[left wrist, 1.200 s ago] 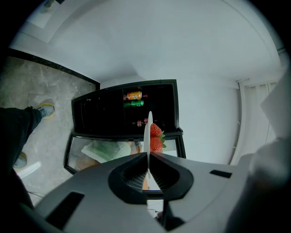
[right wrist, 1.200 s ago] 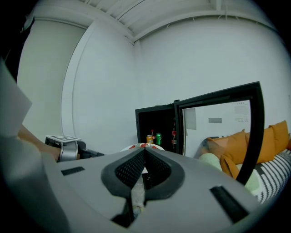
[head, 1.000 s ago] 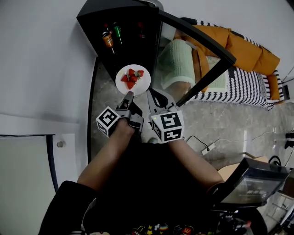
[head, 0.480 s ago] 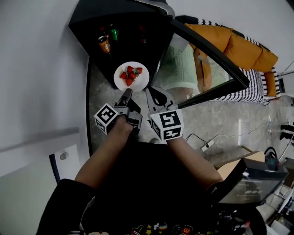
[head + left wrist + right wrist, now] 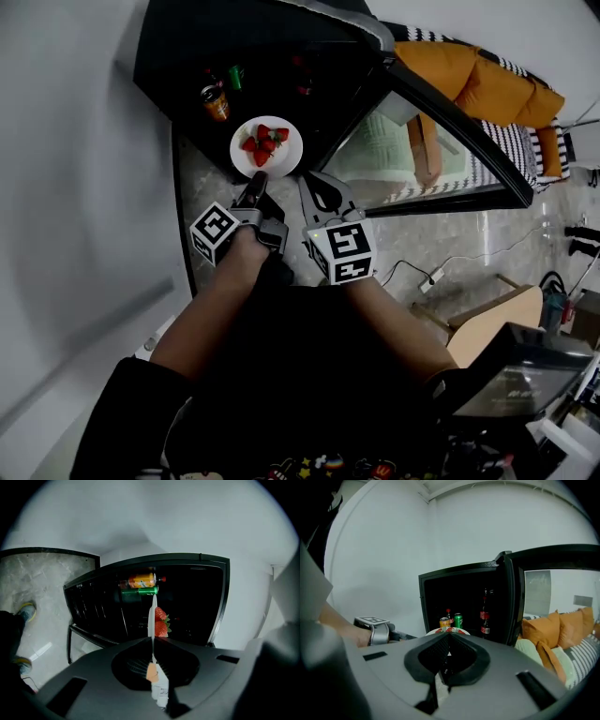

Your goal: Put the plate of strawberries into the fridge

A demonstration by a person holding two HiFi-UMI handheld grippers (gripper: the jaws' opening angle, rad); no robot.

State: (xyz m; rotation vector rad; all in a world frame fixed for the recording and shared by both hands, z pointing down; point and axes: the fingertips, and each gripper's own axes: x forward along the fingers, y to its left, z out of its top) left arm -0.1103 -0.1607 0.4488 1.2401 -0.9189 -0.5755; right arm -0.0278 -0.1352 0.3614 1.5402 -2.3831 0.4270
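Round white plate [image 5: 287,158], few red strawberries [image 5: 262,144] on top, upper left, rim pinched by left gripper [image 5: 257,180]; right gripper [image 5: 307,180] jaws together alongside.

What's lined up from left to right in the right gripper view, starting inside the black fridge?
An orange soda can, a green soda can, a dark glass bottle with a red label, then orange sofa cushions outside.

Forearms reach forward together, left gripper [image 5: 256,181] clamped on the plate [image 5: 287,156] (right gripper [image 5: 313,185] closed too).
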